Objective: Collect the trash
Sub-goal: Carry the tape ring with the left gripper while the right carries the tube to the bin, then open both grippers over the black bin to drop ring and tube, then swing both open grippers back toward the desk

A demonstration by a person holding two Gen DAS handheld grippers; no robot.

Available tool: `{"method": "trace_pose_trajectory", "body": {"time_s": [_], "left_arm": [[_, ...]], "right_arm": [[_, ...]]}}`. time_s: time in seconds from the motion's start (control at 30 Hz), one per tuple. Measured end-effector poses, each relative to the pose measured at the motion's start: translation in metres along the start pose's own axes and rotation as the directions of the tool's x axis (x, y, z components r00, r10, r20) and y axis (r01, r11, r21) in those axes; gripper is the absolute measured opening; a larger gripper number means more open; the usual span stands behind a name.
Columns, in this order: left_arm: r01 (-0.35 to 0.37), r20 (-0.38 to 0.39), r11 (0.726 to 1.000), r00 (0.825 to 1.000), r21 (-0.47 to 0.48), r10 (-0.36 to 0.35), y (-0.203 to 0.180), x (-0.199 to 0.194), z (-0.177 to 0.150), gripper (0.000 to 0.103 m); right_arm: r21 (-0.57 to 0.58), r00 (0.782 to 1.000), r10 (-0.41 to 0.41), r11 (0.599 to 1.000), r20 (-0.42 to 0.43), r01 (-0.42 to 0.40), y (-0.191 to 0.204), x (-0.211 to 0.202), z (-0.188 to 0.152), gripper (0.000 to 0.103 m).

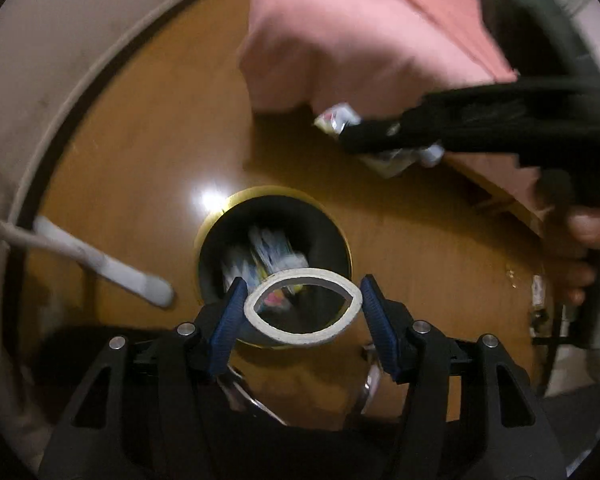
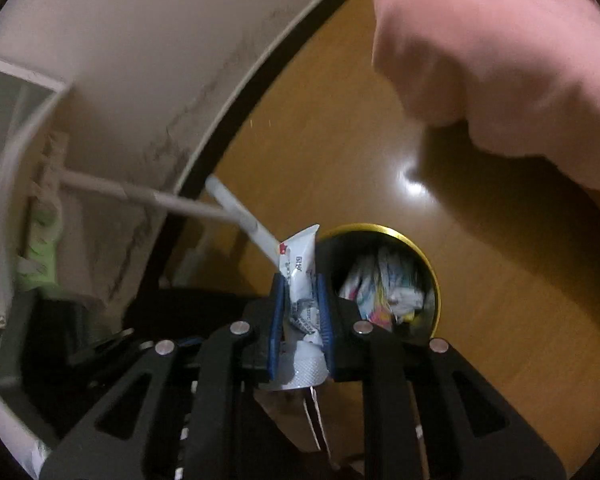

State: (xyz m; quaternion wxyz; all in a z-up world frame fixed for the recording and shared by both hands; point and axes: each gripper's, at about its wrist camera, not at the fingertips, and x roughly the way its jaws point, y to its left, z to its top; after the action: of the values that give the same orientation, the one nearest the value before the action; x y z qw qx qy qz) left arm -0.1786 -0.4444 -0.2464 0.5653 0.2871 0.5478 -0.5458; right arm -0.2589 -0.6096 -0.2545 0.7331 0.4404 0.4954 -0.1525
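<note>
In the left wrist view my left gripper (image 1: 303, 280) is shut on a white cardboard ring (image 1: 300, 338), squeezed into an oval between the blue pads. It hangs right over a black bin with a gold rim (image 1: 260, 192) that holds crumpled wrappers. My right gripper (image 2: 301, 280) is shut on a squashed white tube (image 2: 300, 256) with a knurled cap, just left of the bin's rim (image 2: 384, 229). From the left wrist view the right gripper (image 1: 352, 136) and its tube (image 1: 336, 118) sit above and to the right of the bin.
The bin stands on a glossy wooden floor (image 1: 140, 160). A pink cloth (image 1: 360, 40) lies beyond it. A white handle (image 1: 104, 268) slants across the floor on the left, by a pale wall (image 2: 140, 60). The person's hand (image 1: 592, 232) shows at the right edge.
</note>
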Motion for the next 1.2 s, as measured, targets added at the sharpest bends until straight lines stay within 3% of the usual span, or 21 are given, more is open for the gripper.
{"method": "trace_pose_trajectory", "body": {"time_s": [0.1,0.23,0.27,0.3,0.33,0.37,0.4,0.57,0.67,0.73,0.8,0.83,0.9,0.93,0.97,1.03,1.07,1.1,1.13,1.17,1.2], "left_arm": [[0.000,-0.033,1.000,0.999,0.014,0.000,-0.002,0.016,-0.003,0.057],[0.005,-0.015,0.999,1.000,0.032,-0.004,0.000,0.014,0.004,0.058],[0.005,-0.003,0.999,1.000,0.035,-0.005,0.000,0.012,0.003,0.065],[0.014,0.004,0.999,1.000,0.036,-0.014,0.000,0.011,0.002,0.086],[0.010,0.014,0.999,1.000,0.037,-0.011,-0.003,0.010,-0.002,0.092],[-0.001,0.034,0.999,0.999,0.043,0.000,-0.005,0.006,-0.002,0.093],[-0.002,0.045,0.999,0.999,0.050,0.000,-0.008,0.003,-0.001,0.093],[-0.021,0.098,0.997,0.995,0.076,0.014,-0.019,-0.022,-0.006,0.093],[-0.010,0.221,0.992,0.975,0.123,-0.018,-0.040,-0.069,-0.012,0.093],[-0.043,0.323,0.986,0.946,0.162,-0.012,-0.049,-0.112,-0.018,0.093],[-0.093,0.388,0.981,0.921,0.168,0.021,-0.047,-0.144,-0.024,0.093],[-0.122,0.419,0.981,0.907,0.151,0.049,-0.042,-0.159,-0.027,0.093],[-0.164,0.497,0.984,0.861,0.062,0.112,-0.017,-0.202,-0.040,0.093],[-0.175,0.534,0.985,0.833,0.000,0.148,0.000,-0.224,-0.051,0.093],[-0.181,0.556,0.982,0.812,-0.045,0.175,0.013,-0.238,-0.057,0.094],[-0.192,0.596,0.967,0.761,-0.168,0.255,0.049,-0.271,-0.082,0.095],[-0.202,0.600,0.949,0.737,-0.243,0.311,0.070,-0.287,-0.098,0.095],[-0.220,0.592,0.921,0.712,-0.322,0.377,0.093,-0.302,-0.115,0.095],[-0.237,0.583,0.895,0.691,-0.377,0.428,0.109,-0.312,-0.127,0.095],[-0.268,0.554,0.841,0.653,-0.470,0.517,0.135,-0.328,-0.150,0.095],[-0.284,0.527,0.802,0.631,-0.526,0.569,0.151,-0.337,-0.164,0.095]], "right_arm": [[0.003,1.000,0.013,1.000,-0.024,-0.013,-0.004,0.006,-0.002,0.017],[0.002,0.998,0.003,1.000,-0.066,-0.003,-0.006,0.015,-0.008,0.017],[0.007,0.997,0.006,1.000,-0.080,-0.005,-0.006,0.017,-0.009,0.019],[0.016,0.996,-0.001,1.000,-0.090,0.002,-0.004,0.021,-0.010,0.034],[0.027,0.994,-0.029,0.999,-0.102,0.032,-0.003,0.023,-0.009,0.070],[0.028,0.993,-0.054,0.998,-0.101,0.057,-0.003,0.022,-0.009,0.083],[0.023,0.994,-0.071,0.997,-0.085,0.073,-0.004,0.018,-0.009,0.087],[0.085,0.996,-0.072,0.994,0.045,0.068,-0.011,-0.015,-0.004,0.087],[0.124,0.975,-0.151,0.984,0.164,0.131,-0.013,-0.042,-0.002,0.087],[0.145,0.927,-0.266,0.961,0.263,0.235,-0.007,-0.066,-0.006,0.087],[0.166,0.861,-0.341,0.940,0.378,0.299,0.003,-0.091,-0.011,0.089],[0.176,0.799,-0.378,0.926,0.468,0.335,0.014,-0.110,-0.017,0.090],[0.198,0.673,-0.411,0.907,0.615,0.372,0.033,-0.140,-0.031,0.097],[0.208,0.578,-0.410,0.900,0.705,0.384,0.047,-0.159,-0.042,0.096],[0.204,0.505,-0.394,0.898,0.768,0.390,0.059,-0.172,-0.049,0.096],[0.162,0.433,-0.345,0.900,0.833,0.404,0.080,-0.187,-0.053,0.096],[0.138,0.421,-0.322,0.901,0.848,0.411,0.094,-0.191,-0.050,0.096],[0.118,0.426,-0.303,0.905,0.852,0.408,0.103,-0.192,-0.046,0.096],[0.079,0.448,-0.264,0.917,0.854,0.390,0.118,-0.193,-0.040,0.096],[0.041,0.472,-0.223,0.930,0.853,0.365,0.132,-0.192,-0.035,0.096],[-0.004,0.502,-0.173,0.943,0.847,0.332,0.148,-0.189,-0.031,0.096]]}}
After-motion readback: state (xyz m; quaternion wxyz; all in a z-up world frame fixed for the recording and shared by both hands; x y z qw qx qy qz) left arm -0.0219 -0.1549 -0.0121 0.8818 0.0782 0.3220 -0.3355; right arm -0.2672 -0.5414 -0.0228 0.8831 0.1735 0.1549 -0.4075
